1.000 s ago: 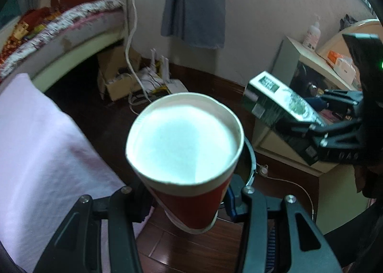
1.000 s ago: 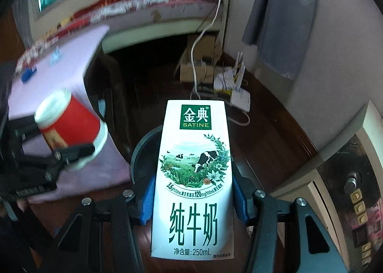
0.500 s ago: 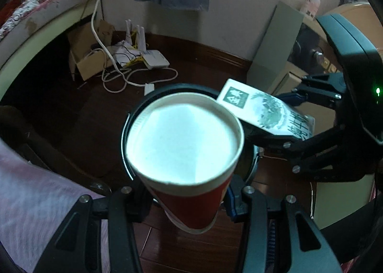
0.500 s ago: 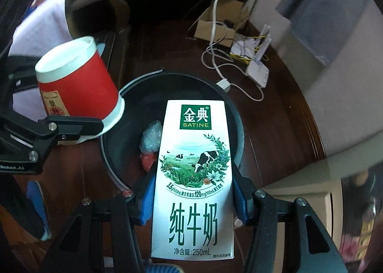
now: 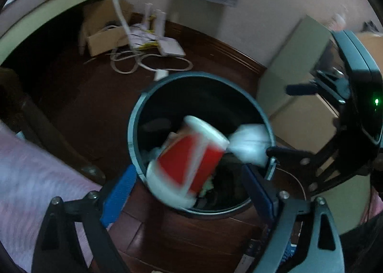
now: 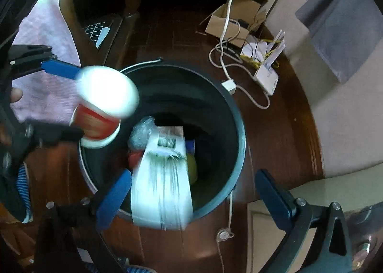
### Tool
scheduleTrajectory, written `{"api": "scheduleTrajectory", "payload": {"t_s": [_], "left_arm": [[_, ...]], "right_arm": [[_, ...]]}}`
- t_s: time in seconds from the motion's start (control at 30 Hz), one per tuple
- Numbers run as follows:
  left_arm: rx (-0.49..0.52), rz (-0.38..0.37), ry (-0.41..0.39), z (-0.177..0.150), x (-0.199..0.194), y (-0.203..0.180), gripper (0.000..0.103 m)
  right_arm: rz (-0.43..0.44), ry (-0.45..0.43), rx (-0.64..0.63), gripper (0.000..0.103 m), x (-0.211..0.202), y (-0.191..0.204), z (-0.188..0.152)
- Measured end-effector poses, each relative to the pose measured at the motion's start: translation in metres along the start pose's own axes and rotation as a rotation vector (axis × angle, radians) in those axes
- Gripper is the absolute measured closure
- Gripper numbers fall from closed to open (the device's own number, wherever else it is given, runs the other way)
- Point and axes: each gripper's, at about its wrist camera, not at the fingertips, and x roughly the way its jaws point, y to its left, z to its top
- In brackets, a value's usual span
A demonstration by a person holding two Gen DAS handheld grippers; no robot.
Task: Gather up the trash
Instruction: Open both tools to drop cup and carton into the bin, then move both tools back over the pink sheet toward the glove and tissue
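While both pairs of jaws are opening, nothing is gripped: your left gripper has the red paper cup loose between its pads, tipped with its long axis slanting over the near rim of the bin. Your right gripper has let the milk carton slide lengthwise into that same bin, above bagged rubbish. Cables and a cardboard box lie well apart; nothing blocks either drop.
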Motion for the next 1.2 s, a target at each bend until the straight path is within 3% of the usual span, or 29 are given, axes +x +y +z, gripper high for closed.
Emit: {"api": "scheduleTrajectory", "payload": {"t_s": [0.23, 0.57, 1.2], "left_arm": [[-0.05, 0.125, -0.047, -0.009, -0.012, 0.011, 0.005], [-0.068, 0.18, -0.067, -0.014, -0.029, 0.015, 0.001], [-0.112, 0.26, -0.141, -0.041, -0.097, 0.016, 0.001]], "right_arm": [[-0.044, 0.031, 0.108, 0.0, -0.001, -0.014, -0.008], [-0.038, 0.004, 0.184, 0.0, -0.014, -0.009, -0.006], [-0.009, -0.143, 0.194, 0.0, -0.091, 0.032, 0.012]]}}
